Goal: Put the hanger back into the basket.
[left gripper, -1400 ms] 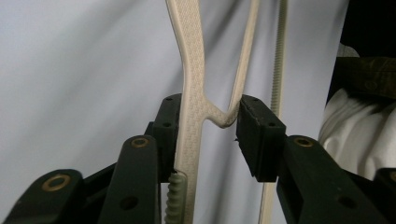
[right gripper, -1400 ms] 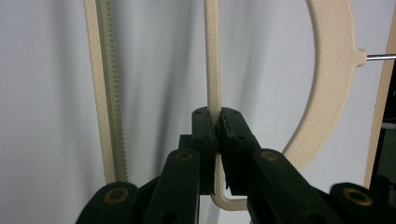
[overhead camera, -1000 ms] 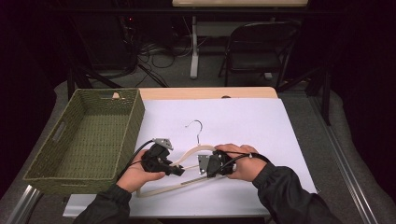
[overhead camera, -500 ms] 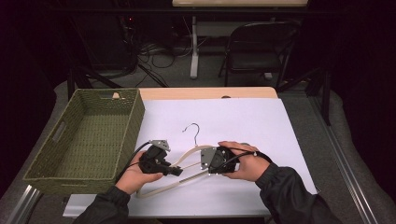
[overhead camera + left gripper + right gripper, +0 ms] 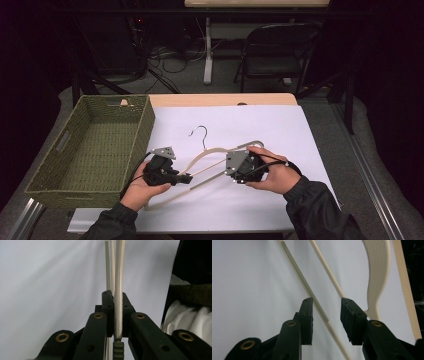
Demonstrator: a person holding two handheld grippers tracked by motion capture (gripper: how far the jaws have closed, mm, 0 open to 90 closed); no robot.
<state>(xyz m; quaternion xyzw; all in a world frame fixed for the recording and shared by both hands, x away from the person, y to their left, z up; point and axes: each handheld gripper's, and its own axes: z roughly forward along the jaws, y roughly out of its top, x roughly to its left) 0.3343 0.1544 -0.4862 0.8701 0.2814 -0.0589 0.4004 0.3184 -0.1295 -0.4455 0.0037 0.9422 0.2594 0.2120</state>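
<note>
A cream clothes hanger (image 5: 215, 152) with a metal hook (image 5: 200, 134) lies on the white sheet (image 5: 270, 130). My left gripper (image 5: 188, 178) is shut on one of its thin bars near the lower left end. In the left gripper view the cream bar (image 5: 118, 290) is clamped between the two jaws of that gripper (image 5: 118, 315). My right gripper (image 5: 232, 171) hovers at the hanger's right side. Its jaws have just been opening. In the right gripper view a ribbed rod (image 5: 312, 293) runs through the gap of the gripper (image 5: 326, 315), and neither pad touches it. The broad hanger arm (image 5: 378, 277) lies beyond.
A green woven basket (image 5: 145, 127) stands at the left edge of the sheet, close to my left hand. The wooden table edge (image 5: 220, 99) shows behind the sheet. A folding chair (image 5: 275, 50) and cables are on the floor beyond.
My right gripper has opened off the hanger and lifted slightly to the right. The left gripper has stayed clamped on its bar.
</note>
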